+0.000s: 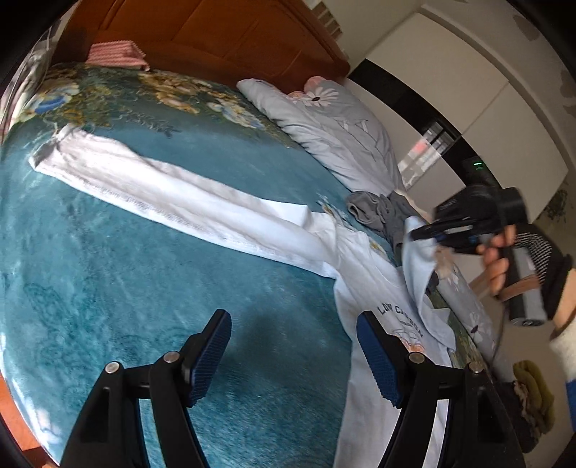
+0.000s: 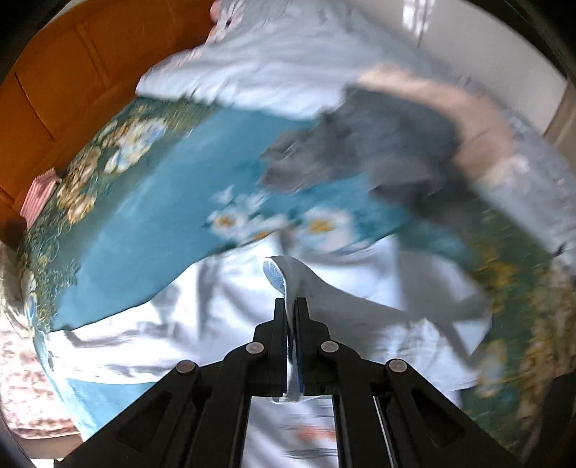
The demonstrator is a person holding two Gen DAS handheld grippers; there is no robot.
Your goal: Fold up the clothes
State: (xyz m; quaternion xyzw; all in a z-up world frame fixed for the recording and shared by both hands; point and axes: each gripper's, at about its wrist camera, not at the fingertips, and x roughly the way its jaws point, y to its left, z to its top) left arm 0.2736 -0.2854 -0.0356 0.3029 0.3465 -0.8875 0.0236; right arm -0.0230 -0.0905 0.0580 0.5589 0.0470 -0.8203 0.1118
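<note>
Left gripper (image 1: 293,354): fingers apart, nothing between them, hovering over the teal blanket (image 1: 144,288) that covers the bed. Blue ribbed pads (image 1: 210,356) face each other across bare blanket.

White long-sleeved shirt (image 1: 363,288) lies on the blanket, just ahead of and to the right of the left fingers; its body passes under the right-hand finger. One sleeve (image 1: 151,187) is stretched out flat, running far ahead and to the left of the fingers, cuff at the far end. Print on the chest reads "LOW CARBON", partly covered by a fold; a small orange-and-line drawing sits below the lettering.

Right gripper (image 2: 291,306): fingers together, clamped on a fold of the white shirt (image 2: 324,288), cloth bunched up between the tips and raised off the rest of the garment. Seen from the left wrist view, this gripper (image 1: 424,232) is held by a hand (image 1: 498,259) in a dark fingerless glove, with the cloth draping down from the tips.

Ahead of the right fingers: a crumpled grey garment (image 2: 360,151), blurred by motion. Beyond it, a pale grey quilt (image 1: 334,122) with daisy print against the wooden headboard (image 1: 223,32). A pink striped cloth (image 1: 115,54) lies far ahead-left of the left fingers, by the headboard.
</note>
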